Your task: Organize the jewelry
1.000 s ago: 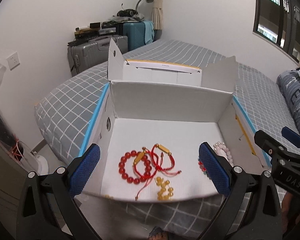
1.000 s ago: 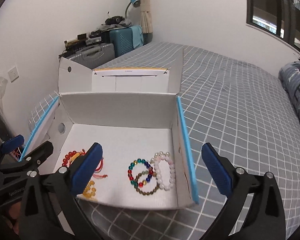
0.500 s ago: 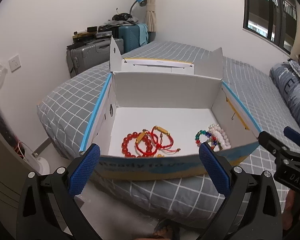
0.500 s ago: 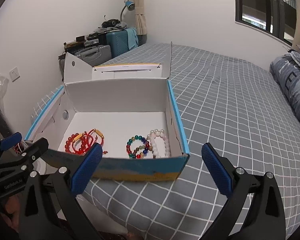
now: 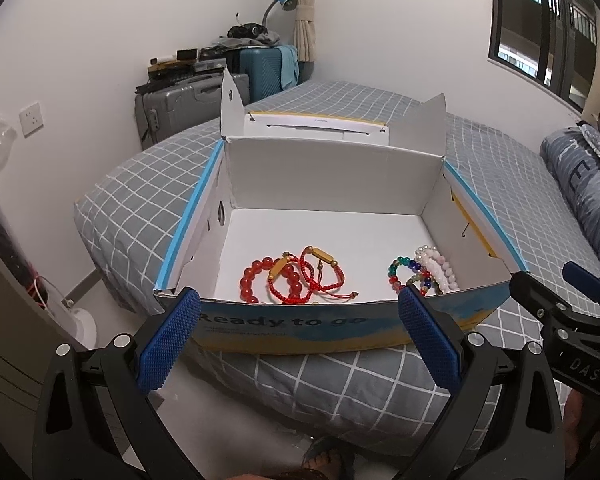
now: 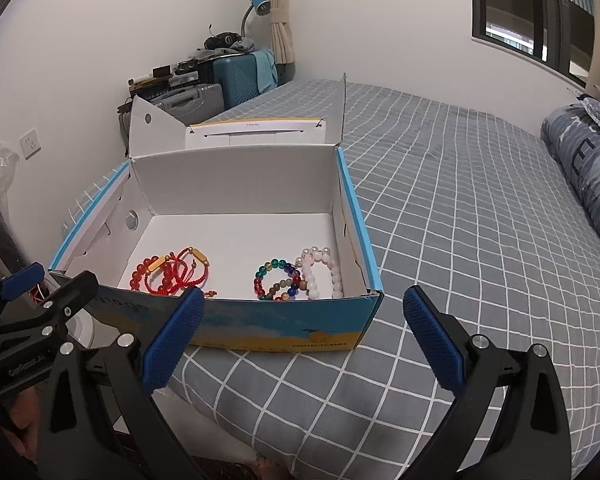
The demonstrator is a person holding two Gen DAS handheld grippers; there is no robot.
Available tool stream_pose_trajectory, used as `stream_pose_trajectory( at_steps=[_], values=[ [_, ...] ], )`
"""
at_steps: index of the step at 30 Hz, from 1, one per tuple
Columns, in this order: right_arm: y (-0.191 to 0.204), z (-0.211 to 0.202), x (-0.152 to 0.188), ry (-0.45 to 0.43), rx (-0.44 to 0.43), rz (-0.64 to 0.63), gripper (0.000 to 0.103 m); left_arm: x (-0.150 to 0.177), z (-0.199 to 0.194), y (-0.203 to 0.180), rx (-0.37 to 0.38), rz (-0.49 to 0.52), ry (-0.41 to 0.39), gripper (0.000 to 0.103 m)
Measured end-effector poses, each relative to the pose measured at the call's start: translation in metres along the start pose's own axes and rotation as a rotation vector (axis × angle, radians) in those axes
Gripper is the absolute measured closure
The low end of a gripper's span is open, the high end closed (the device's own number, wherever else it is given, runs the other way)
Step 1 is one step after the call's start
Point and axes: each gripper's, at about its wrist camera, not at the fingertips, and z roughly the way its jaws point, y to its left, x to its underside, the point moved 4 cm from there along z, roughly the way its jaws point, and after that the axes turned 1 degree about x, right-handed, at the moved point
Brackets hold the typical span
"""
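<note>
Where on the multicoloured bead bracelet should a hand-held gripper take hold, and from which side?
Probably from above, pinching the multicoloured bead bracelet on its left arc: it lies flat, that arc faces bare box floor, while its right side touches the pale pink bracelet.

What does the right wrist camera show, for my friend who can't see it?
An open cardboard box sits on a grey checked bed, holding red bracelets on its left and colourful and pale pink bead bracelets on its right. The right gripper is open and empty.

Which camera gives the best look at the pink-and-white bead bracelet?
The right wrist view: the pink bracelet lies nearly whole beside the rainbow bracelet. In the left wrist view, the box wall hides its lower part.
</note>
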Motion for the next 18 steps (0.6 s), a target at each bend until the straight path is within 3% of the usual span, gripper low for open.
stream_pose_trajectory(
  at_steps=[18],
  values=[
    [-0.0007, 0.0000, -0.0007, 0.004, -0.004, 0.006, 0.008, 0.0003, -0.0024, -0.0088, 0.023, 0.013, 0.011, 0.006]
  ],
)
